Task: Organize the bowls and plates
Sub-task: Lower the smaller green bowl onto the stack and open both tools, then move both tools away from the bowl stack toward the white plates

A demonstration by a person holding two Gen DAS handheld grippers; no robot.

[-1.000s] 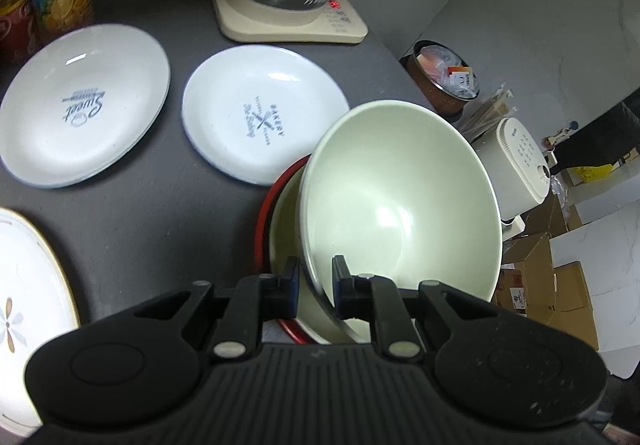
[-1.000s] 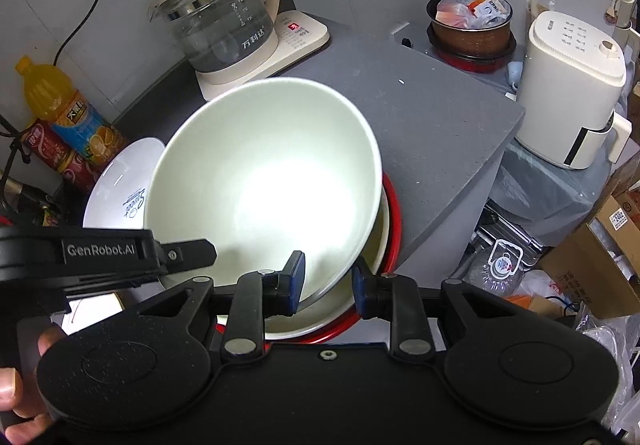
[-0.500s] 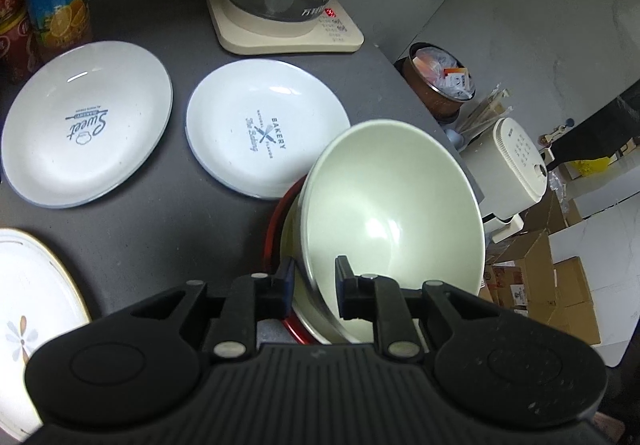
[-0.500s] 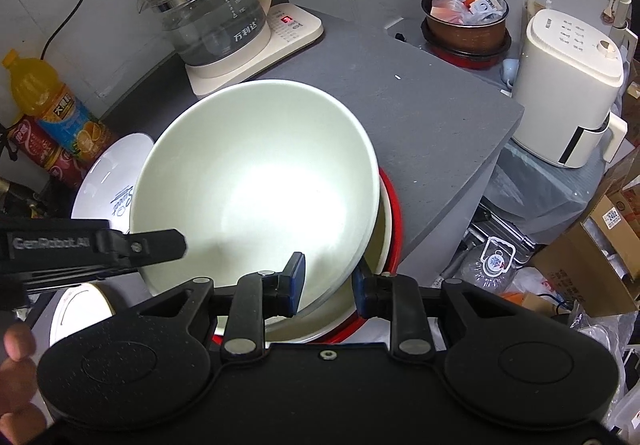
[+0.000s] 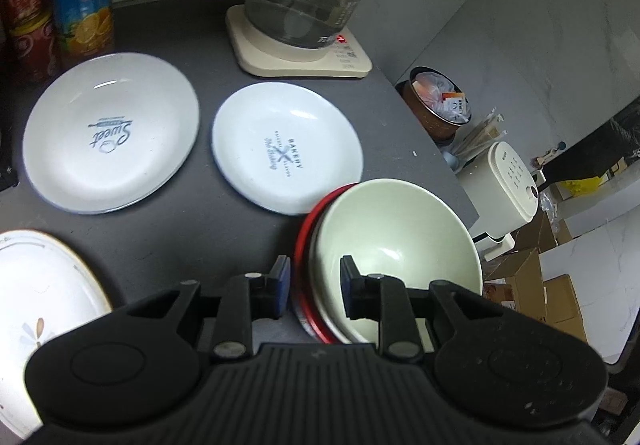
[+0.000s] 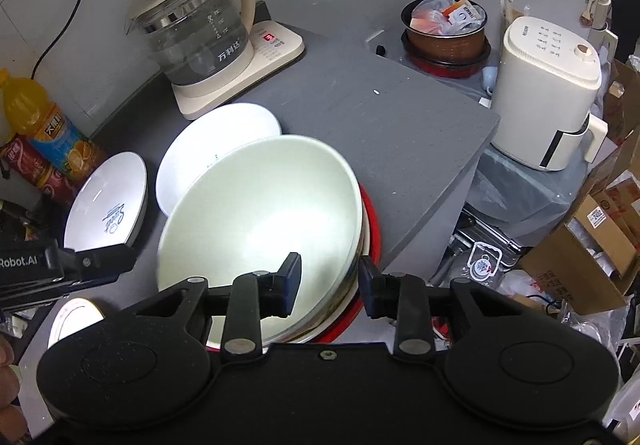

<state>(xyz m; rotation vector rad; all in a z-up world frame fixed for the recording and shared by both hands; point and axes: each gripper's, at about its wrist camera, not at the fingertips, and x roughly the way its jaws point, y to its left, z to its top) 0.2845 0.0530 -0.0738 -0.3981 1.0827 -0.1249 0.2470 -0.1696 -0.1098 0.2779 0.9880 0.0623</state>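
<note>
Cream bowl (image 5: pixel 396 241), glossy and pale green-white, is nested in a stack on a red-rimmed plate (image 5: pixel 304 245) at the tabletop (image 6: pixel 400 125) edge. Its rim is straddled by left tool (image 5: pixel 314 285) and right tool (image 6: pixel 330 277), both opening, pads off.

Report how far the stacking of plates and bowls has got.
Done: the pale green bowl sits nested on the red-rimmed bowl stack. In hand: the left gripper and the right gripper straddle its rim, jaws opening, pads apparently clear. Left: the Sweet plate, the Bakery plate and the floral plate lie singly on the counter.
</note>
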